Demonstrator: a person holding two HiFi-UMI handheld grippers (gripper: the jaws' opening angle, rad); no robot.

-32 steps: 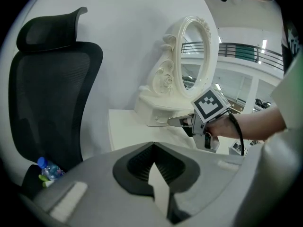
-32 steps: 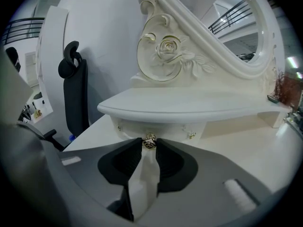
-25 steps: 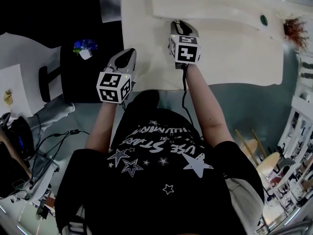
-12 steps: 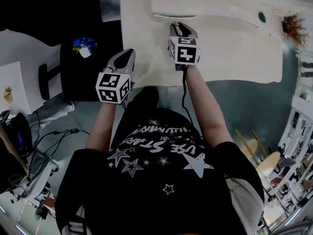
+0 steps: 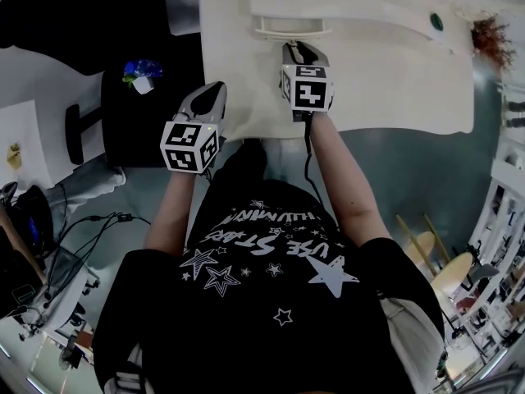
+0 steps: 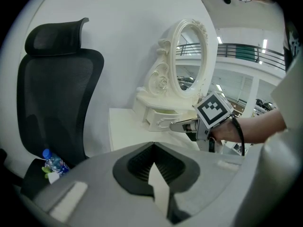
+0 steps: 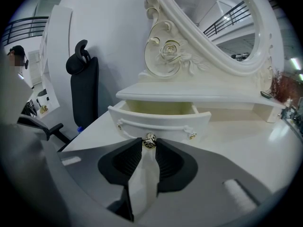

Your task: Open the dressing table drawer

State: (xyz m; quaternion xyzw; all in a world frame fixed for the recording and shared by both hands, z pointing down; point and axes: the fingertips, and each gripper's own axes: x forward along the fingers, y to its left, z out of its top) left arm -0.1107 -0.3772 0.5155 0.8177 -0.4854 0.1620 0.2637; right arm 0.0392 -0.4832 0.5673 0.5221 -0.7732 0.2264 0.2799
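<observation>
The white dressing table drawer point(image 7: 158, 118) stands pulled partway out under the carved mirror stand, its pale inside showing. My right gripper point(image 7: 149, 142) is shut on the drawer's small metal knob point(image 7: 150, 140). In the head view the right gripper point(image 5: 295, 49) reaches to the drawer front point(image 5: 291, 28) on the white tabletop. My left gripper point(image 5: 211, 97) hovers at the table's left edge, its jaws closed on nothing; the left gripper point(image 6: 152, 163) view looks across at the drawer point(image 6: 163, 118) and the right gripper point(image 6: 182, 125).
A black office chair point(image 6: 54, 86) stands left of the table, with a blue-capped bottle point(image 5: 141, 77) on its seat. An oval mirror point(image 7: 213, 18) rises behind the drawer. A reddish plant point(image 5: 492, 46) sits at the table's right end. Cables point(image 5: 90, 228) lie on the floor.
The drawer has slid out from the stand toward me, drawn by the right gripper on its knob. The left gripper has stayed in place.
</observation>
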